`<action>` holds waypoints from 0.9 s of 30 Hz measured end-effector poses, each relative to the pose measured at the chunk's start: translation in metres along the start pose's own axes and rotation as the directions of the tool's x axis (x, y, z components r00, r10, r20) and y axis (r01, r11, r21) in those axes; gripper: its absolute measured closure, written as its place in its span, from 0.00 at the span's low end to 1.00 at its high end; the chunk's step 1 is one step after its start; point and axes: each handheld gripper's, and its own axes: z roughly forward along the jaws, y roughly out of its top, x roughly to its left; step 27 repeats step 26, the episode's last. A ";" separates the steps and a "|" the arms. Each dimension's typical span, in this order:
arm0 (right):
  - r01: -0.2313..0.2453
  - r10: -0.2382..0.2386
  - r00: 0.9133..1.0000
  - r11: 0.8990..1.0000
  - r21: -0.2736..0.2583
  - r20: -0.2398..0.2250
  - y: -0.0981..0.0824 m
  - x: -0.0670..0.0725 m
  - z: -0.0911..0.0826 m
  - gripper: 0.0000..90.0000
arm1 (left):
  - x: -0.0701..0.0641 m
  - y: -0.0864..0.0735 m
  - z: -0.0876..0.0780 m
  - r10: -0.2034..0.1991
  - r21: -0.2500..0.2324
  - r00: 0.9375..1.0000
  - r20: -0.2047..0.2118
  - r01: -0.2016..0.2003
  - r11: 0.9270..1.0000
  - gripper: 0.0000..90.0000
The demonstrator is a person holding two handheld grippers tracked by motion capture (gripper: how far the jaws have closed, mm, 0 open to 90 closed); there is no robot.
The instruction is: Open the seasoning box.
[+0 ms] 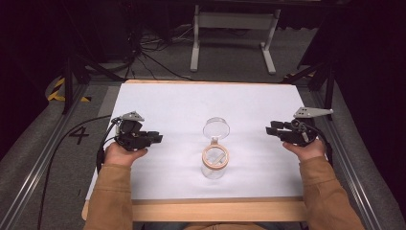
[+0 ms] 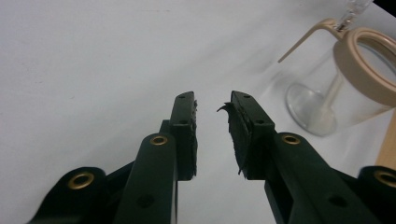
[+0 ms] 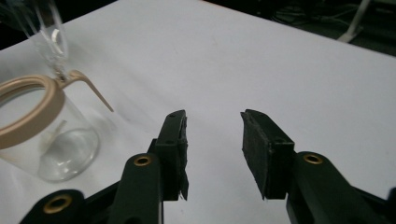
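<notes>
A clear glass jar [image 1: 214,162] with a tan rim stands upright at the middle of the white table. Its hinged clear lid [image 1: 216,128] is swung open behind it. The jar [image 2: 348,79] appears at the upper right of the left gripper view, and the jar [image 3: 39,130] sits at the left of the right gripper view. My left gripper [image 1: 158,138] hovers left of the jar, open and holding nothing. On the other side, my right gripper [image 1: 270,130] is open too, its jaws pointing toward the jar. Both stay apart from the jar.
A white sheet [image 1: 182,105] covers the table, with a wooden edge [image 1: 215,208] along the front. Metal rails [image 1: 45,153] run along both sides. A white stand [image 1: 234,28] and cables lie on the floor beyond the table.
</notes>
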 end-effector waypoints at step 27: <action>-0.062 0.046 0.993 0.987 0.150 0.107 -0.047 -0.034 0.043 0.58 | 0.019 -0.018 0.032 -0.034 0.037 0.994 -0.104 0.038 0.999 0.63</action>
